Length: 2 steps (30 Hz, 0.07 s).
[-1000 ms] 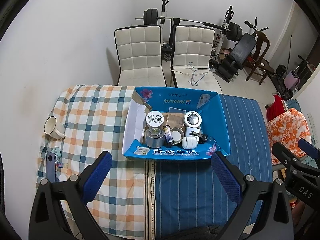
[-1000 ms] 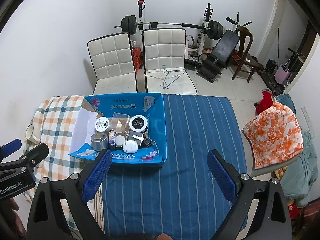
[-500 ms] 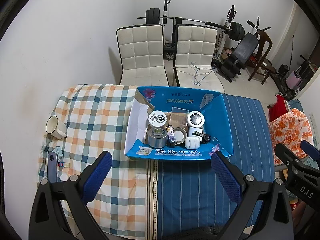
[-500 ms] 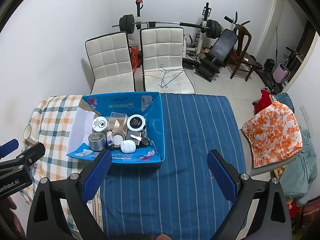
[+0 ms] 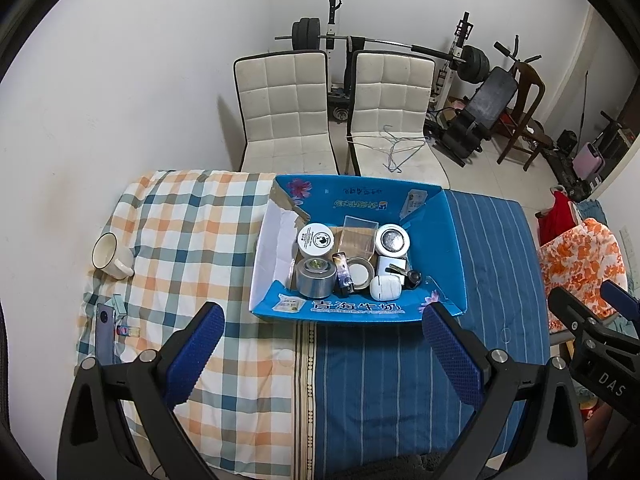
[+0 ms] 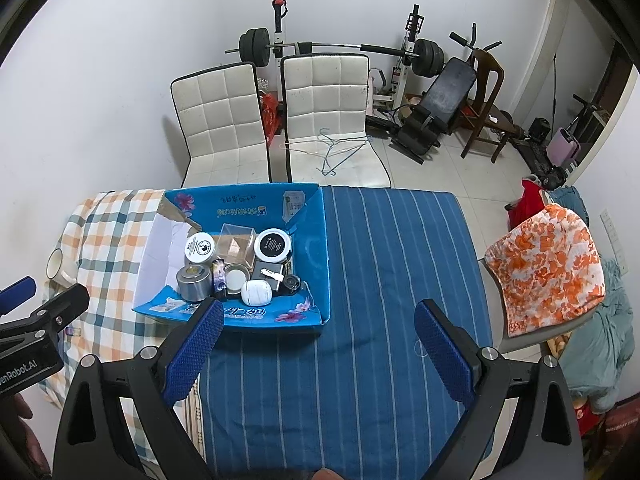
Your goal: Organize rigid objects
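- My left hand-held gripper [image 5: 322, 344] hangs above the tabletop [image 5: 384, 380], fingers spread apart, gripping nothing.
- My right hand-held gripper [image 6: 318, 340] is likewise wide apart and empty.
- The blue cardboard box [image 5: 448, 248] sits mid-tabletop, straddling the checked cloth [image 5: 180, 232] and striped cloth [image 6: 392, 264].
- Inside it: a grey tape roll [image 5: 315, 278], white jar [image 5: 316, 239], white case [image 5: 385, 286].
- A mug [image 5: 112, 258] lies outside, far left.

Backed by plain white walls [image 5: 120, 80] and floored with pale tiles [image 6: 460, 176]. Furnished with two white quilted chairs [image 5: 286, 120] side by side behind the table, wire hangers [image 5: 394, 152] lying on the right-hand seat. Crowded farther back with a barbell rack [image 6: 336, 46], a black weight bench [image 6: 440, 108] and a wooden chair [image 5: 520, 120]; lit evenly, softly.
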{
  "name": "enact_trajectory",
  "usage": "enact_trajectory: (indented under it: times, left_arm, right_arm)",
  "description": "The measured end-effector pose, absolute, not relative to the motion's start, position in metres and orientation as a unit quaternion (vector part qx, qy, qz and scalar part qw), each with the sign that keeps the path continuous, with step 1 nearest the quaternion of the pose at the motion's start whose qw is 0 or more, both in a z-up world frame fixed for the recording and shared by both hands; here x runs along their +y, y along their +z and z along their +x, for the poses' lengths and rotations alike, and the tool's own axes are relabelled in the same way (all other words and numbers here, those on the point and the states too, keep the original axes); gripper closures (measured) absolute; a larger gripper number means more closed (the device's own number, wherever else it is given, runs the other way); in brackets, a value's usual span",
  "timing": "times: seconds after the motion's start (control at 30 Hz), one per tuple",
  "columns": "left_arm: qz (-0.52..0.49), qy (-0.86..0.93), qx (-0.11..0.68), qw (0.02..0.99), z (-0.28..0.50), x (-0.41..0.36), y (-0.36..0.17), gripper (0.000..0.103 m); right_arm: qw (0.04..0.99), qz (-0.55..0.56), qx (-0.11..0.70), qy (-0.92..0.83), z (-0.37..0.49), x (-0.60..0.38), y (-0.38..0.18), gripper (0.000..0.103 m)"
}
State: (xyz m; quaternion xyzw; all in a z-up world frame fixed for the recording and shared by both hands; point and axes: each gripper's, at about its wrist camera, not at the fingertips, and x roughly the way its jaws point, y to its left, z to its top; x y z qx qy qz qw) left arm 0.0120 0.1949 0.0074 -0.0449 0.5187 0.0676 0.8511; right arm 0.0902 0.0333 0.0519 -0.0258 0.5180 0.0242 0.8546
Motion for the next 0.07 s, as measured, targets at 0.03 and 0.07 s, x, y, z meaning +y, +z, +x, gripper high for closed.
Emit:
enact_trajectory:
  times: [0.03,0.07]
  left_arm:
    - [-0.045,0.068,0.519,0.851,0.0118,0.1948,0.0073,0.001]
    - [-0.044,0.068,0.520,0.850,0.0123,0.1944,0.0074,0.001]
  right_arm:
    - [0.855,-0.026,0.518,0.024,0.0900,0.0324,0.0517,0.005]
    - [0.854,-0.026,0.518,0.024,0.0903,0.0333,0.0518,0.005]
